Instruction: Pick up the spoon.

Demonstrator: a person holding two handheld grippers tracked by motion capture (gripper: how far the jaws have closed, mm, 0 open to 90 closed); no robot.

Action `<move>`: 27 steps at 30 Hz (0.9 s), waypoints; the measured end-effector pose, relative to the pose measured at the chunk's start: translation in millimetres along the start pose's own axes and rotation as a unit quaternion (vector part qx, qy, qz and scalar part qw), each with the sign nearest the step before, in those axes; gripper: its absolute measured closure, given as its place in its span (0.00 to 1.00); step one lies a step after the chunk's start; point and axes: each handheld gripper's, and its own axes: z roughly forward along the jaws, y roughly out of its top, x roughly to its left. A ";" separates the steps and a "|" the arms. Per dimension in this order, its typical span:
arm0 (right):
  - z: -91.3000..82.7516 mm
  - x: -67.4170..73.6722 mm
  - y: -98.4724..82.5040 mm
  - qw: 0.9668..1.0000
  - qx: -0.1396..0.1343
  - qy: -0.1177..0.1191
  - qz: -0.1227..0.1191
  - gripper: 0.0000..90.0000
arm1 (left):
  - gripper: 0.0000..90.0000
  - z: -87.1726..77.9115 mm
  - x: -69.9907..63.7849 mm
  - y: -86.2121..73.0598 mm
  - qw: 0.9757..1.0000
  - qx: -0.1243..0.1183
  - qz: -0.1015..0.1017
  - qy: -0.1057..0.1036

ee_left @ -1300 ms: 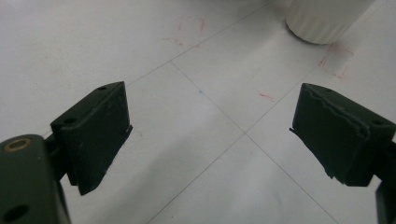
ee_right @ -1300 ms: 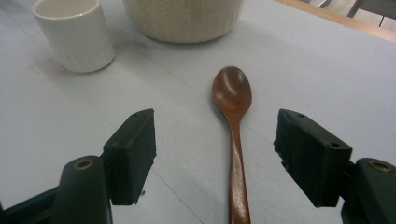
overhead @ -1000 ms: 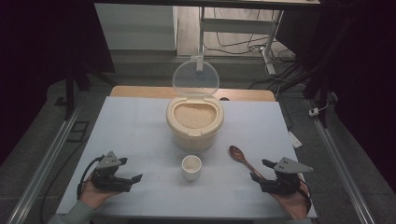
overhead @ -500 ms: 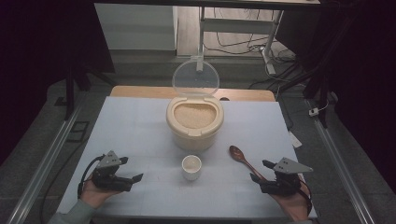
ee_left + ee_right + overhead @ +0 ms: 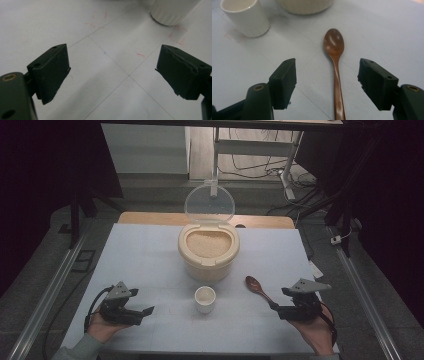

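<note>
A cream rice container (image 5: 208, 251) full of grain stands mid-table with its clear lid (image 5: 209, 204) tipped up behind it. A small white cup (image 5: 205, 299) (image 5: 246, 17) (image 5: 172, 11) sits in front of it. A brown wooden spoon (image 5: 258, 289) (image 5: 335, 65) lies to the cup's right, bowl pointing away. My right gripper (image 5: 275, 306) (image 5: 327, 83) is open, its jaws standing either side of the spoon's handle without touching it. My left gripper (image 5: 146, 312) (image 5: 112, 72) rests open at the front left, only bare table between its jaws.
The white table top (image 5: 145, 255) carries faint grid lines and red marks (image 5: 178, 35). A wooden strip (image 5: 150, 218) runs along the far edge. Metal rails (image 5: 50, 290) flank the table, and a table frame with cables (image 5: 250, 150) stands beyond.
</note>
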 end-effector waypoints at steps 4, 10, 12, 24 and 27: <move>8.2 -1.4 12.8 0.999 0.042 0.005 0.002 0.35 | 0.12 0.6 0.4 -0.2 1.000 0.002 0.001 0.001; 28.2 -3.5 28.7 0.994 0.110 -0.001 -0.005 0.35 | 0.12 1.1 0.2 -0.4 1.000 0.004 0.003 0.003; 34.1 -5.2 31.9 0.991 0.132 -0.008 -0.005 0.36 | 0.12 1.3 0.0 -0.5 1.000 0.005 0.004 0.004; 66.3 -20.4 23.6 0.980 0.200 -0.005 -0.012 0.45 | 0.12 1.4 1.8 -1.8 1.000 0.008 0.005 0.009; 69.7 -24.7 17.1 0.978 0.207 0.003 -0.009 0.48 | 0.12 0.2 1.9 -2.9 1.000 0.007 0.003 0.011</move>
